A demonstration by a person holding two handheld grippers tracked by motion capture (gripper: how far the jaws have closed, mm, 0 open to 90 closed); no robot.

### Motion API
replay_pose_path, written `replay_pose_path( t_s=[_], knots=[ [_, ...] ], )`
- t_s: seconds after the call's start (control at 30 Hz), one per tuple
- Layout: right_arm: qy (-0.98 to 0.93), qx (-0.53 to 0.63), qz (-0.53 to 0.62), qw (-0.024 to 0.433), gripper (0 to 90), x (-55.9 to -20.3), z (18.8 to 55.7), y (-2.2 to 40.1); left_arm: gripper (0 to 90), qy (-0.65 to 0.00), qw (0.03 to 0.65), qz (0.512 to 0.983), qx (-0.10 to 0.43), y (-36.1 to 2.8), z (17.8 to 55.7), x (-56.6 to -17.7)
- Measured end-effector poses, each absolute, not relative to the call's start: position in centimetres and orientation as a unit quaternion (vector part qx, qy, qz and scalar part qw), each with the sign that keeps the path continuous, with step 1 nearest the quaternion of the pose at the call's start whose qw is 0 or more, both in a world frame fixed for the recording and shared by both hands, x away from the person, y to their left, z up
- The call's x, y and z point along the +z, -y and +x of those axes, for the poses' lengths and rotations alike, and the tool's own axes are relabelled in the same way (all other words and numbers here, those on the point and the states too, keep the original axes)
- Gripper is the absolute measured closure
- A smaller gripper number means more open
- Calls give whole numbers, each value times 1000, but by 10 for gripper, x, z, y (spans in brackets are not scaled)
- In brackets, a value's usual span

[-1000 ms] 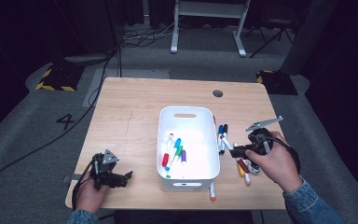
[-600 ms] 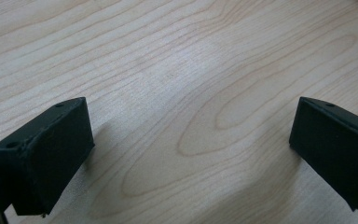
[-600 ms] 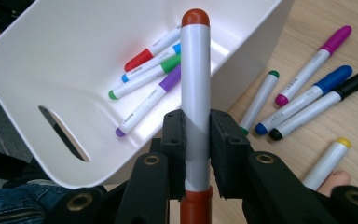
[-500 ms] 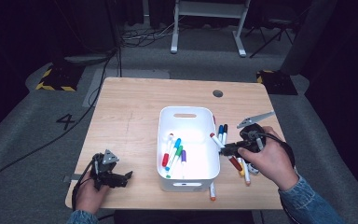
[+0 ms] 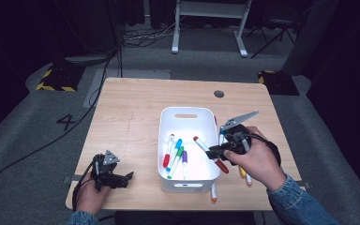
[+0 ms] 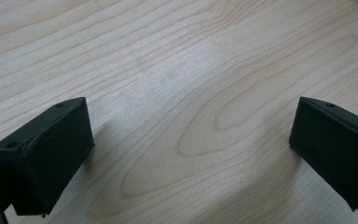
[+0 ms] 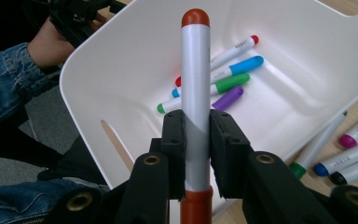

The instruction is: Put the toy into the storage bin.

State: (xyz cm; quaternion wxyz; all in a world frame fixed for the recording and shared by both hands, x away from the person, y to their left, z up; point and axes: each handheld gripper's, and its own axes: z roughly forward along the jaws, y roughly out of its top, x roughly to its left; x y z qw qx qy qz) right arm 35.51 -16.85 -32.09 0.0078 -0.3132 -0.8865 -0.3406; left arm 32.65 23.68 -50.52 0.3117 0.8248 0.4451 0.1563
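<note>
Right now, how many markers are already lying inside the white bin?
4: red-capped, blue-capped, green-capped and purple-capped, side by side on the white bin's floor. Another could be hidden behind the red marker in the right gripper.

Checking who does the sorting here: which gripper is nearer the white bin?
Right. The right gripper, shut on a red-capped marker, is over the white bin's right rim. The left gripper rests on the table, apart from the bin's left wall.
</note>
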Motion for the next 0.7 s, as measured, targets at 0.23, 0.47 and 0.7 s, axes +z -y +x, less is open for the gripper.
replay_pose_path(
  t_s=[0.23, 0.47, 0.7],
  knots=[
    [890, -344, -299, 13, 769, -320, 355, 154, 0, -445, 311, 825, 157, -237, 326, -505],
    [893, -343, -292, 15, 769, -323, 355, 147, 0, -445, 311, 825, 157, -237, 326, -505],
    [905, -328, -270, 9, 770, -331, 355, 140, 0, -445, 312, 825, 156, -237, 326, -505]
  ],
)
